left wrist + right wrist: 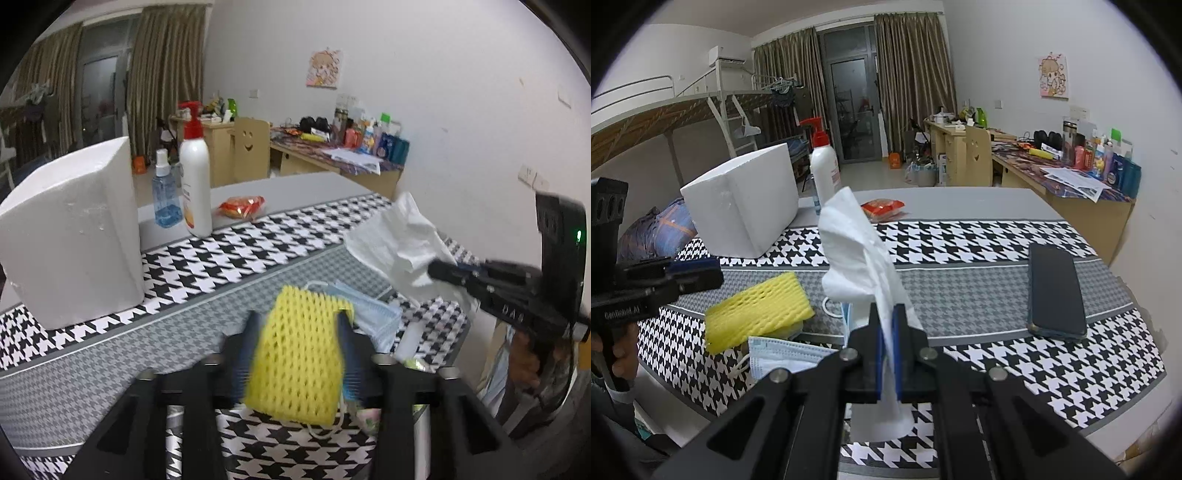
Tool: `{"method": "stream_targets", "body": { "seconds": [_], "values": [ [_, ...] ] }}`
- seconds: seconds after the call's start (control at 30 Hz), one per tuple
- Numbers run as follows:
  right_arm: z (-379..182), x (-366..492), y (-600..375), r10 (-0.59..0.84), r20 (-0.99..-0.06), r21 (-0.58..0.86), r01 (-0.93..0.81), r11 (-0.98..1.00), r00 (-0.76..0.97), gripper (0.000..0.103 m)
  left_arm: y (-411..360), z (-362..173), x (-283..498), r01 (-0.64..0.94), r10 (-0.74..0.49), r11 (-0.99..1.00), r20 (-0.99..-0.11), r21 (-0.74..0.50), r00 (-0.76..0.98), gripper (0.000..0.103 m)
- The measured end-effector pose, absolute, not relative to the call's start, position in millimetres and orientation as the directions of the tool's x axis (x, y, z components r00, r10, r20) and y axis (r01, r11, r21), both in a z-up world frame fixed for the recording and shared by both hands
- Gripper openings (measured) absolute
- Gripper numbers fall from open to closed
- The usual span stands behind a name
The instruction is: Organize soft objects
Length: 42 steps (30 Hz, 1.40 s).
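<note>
A yellow foam net sleeve (295,358) (757,310) lies on a pile of blue face masks (373,314) (783,354) on the houndstooth tablecloth (979,236). My left gripper (297,321) (698,275) is open, with its fingers either side of the sleeve and just above it; the pads do not press on it. My right gripper (888,314) (443,271) is shut on a crumpled white tissue (857,243) (399,240), which stands up above the jaws and hangs below them. It is held over the right end of the mask pile.
A white foam box (74,236) (746,210) stands at the back left, with a red-capped lotion bottle (195,184) (823,173), a blue spray bottle (166,195) and a red snack pack (242,206) (882,208) behind. A dark phone (1056,291) lies at the right.
</note>
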State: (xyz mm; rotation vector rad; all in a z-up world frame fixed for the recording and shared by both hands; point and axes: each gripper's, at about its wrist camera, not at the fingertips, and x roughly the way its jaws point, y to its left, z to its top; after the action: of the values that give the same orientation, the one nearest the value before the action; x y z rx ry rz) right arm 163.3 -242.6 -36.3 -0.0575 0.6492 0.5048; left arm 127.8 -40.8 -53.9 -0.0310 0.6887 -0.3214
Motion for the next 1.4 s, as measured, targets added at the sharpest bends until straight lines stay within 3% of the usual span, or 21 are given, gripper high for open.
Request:
{"method": "stream_targets", "body": {
  "seconds": [0.03, 0.5, 0.57, 0.63, 0.8, 1.03, 1.4],
  "values": [
    [-36.9, 163.1, -241.5, 0.432, -0.593, 0.102, -0.468, 0.878, 0.68, 0.007, -42.9, -56.0, 126.9, 0.292, -0.31, 0.947, -0.621, -0.134, 0.72, 0.062],
    [-43.5, 165.1, -235.0, 0.425, -0.615, 0.101, -0.468, 0.878, 0.664, 0.007, -63.9, -86.6, 123.0, 0.367, -0.291, 0.929, -0.688, -0.038, 0.664, 0.061],
    [-43.6, 165.0, -234.4, 0.426, -0.614, 0.101, -0.469, 0.877, 0.664, 0.007, -61.5, -89.7, 125.3, 0.36, -0.281, 0.932, -0.695, -0.034, 0.662, 0.055],
    [-43.7, 165.5, -234.0, 0.425, -0.616, 0.1, -0.469, 0.877, 0.664, 0.007, -57.6, -91.5, 128.8, 0.35, -0.276, 0.936, -0.706, -0.043, 0.652, 0.039],
    [-44.3, 166.4, -231.4, 0.423, -0.619, 0.098, -0.469, 0.878, 0.662, 0.007, -54.2, -94.9, 127.4, 0.355, -0.28, 0.934, -0.713, -0.048, 0.643, 0.027],
    [-44.2, 166.5, -229.2, 0.424, -0.619, 0.098, -0.471, 0.877, 0.661, 0.007, -52.9, -100.4, 126.4, 0.349, -0.269, 0.936, -0.721, -0.041, 0.638, 0.003],
    [-41.4, 163.0, -226.6, 0.432, -0.609, 0.099, -0.477, 0.873, 0.665, 0.007, -42.0, -76.6, 113.8, 0.346, -0.308, 0.935, -0.661, -0.077, 0.684, 0.001]
  ]
}}
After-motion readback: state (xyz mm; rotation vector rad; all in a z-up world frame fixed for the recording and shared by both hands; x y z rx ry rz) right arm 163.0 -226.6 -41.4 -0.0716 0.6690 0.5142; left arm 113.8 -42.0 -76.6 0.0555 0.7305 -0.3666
